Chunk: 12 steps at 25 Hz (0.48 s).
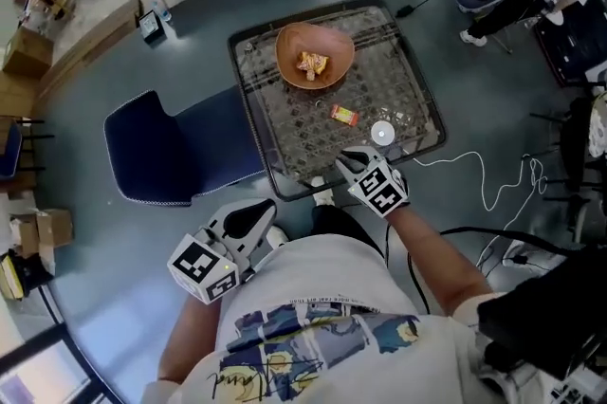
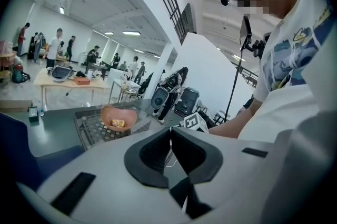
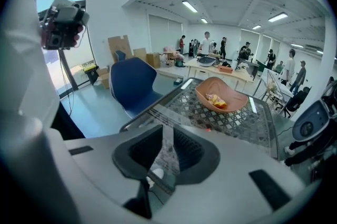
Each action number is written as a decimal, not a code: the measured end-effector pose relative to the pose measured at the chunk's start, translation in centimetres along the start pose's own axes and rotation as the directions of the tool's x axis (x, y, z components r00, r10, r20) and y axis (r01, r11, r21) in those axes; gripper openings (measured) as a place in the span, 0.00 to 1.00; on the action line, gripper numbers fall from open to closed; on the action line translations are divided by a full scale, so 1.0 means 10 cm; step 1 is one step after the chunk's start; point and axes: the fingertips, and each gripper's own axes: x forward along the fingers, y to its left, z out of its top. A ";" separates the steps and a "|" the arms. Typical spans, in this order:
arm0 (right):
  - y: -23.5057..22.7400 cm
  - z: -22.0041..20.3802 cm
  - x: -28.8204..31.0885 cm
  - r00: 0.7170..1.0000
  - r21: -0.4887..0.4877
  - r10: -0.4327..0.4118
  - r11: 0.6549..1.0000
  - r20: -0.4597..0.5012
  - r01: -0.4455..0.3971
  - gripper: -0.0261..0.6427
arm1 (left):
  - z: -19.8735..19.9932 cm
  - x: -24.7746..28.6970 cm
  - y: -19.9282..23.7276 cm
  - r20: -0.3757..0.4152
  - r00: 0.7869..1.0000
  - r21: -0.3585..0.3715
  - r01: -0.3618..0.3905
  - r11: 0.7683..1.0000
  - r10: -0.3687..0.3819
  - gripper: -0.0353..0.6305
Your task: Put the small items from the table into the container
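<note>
Left claw hangs low beside the person's shirt, off the table, its jaws pressed together with nothing in them. Right claw reaches over the near edge of the table, its jaws parted by a thin slit and empty. Just beyond it lies a small white disc, and an orange packet lies farther in. Towards the far side sits the brown bowl, holding a yellowish snack. A blue chair stands at the table's left edge, and a white cable trails on the floor to the right.
</note>
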 end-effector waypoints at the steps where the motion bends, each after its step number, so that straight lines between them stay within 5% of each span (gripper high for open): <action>1: -0.15 -0.08 0.09 1.000 -0.012 -0.013 1.000 -0.024 0.013 0.13 | 0.01 0.05 0.04 -0.004 1.000 -0.004 -0.009 1.000 0.009 0.07; 12: -1.26 -0.73 1.16 0.980 -0.028 -0.004 1.000 -0.200 -0.002 0.23 | 0.11 0.33 0.40 -0.063 0.985 -0.097 -0.164 0.982 0.158 0.07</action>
